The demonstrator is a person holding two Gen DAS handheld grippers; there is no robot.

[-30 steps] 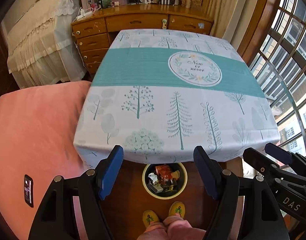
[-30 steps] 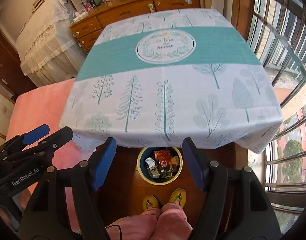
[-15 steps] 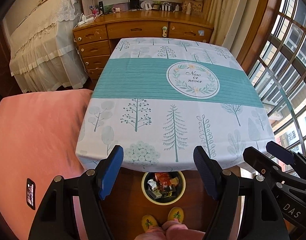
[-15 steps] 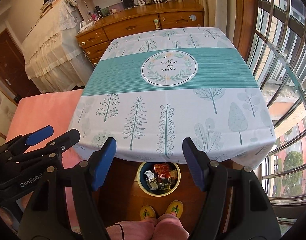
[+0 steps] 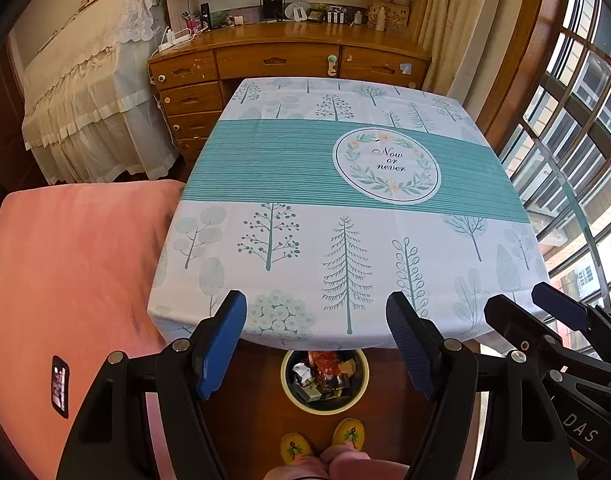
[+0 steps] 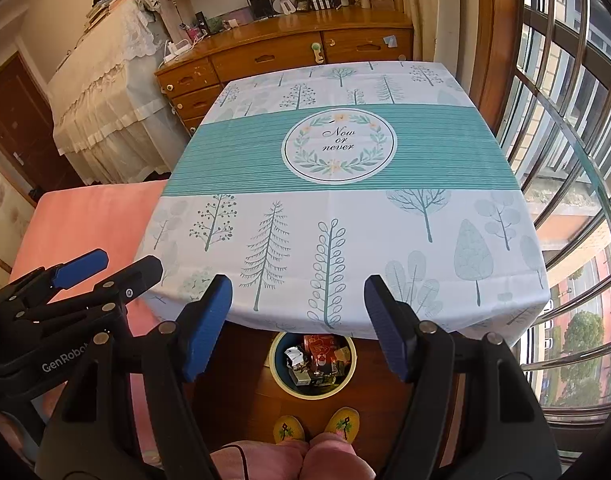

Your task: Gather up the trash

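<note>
A round bin (image 5: pixel 324 404) with a pale yellow rim stands on the wooden floor under the table's near edge, holding several wrappers and crumpled scraps; it also shows in the right wrist view (image 6: pixel 312 390). My left gripper (image 5: pixel 316 316) is open and empty, held above the bin and the table's front edge. My right gripper (image 6: pixel 298 300) is open and empty, beside the left one. No loose trash shows on the tablecloth (image 5: pixel 345 216).
A pink bed (image 5: pixel 65 280) lies left of the table. A wooden dresser (image 5: pixel 285 64) with small items stands behind the table. Barred windows (image 5: pixel 577 128) run along the right. The person's yellow slippers (image 5: pixel 323 440) stand below the bin.
Both grippers have risen and tilted up, so more of the dresser and shelves shows and the bin has slid lower in view. Both stay open.
</note>
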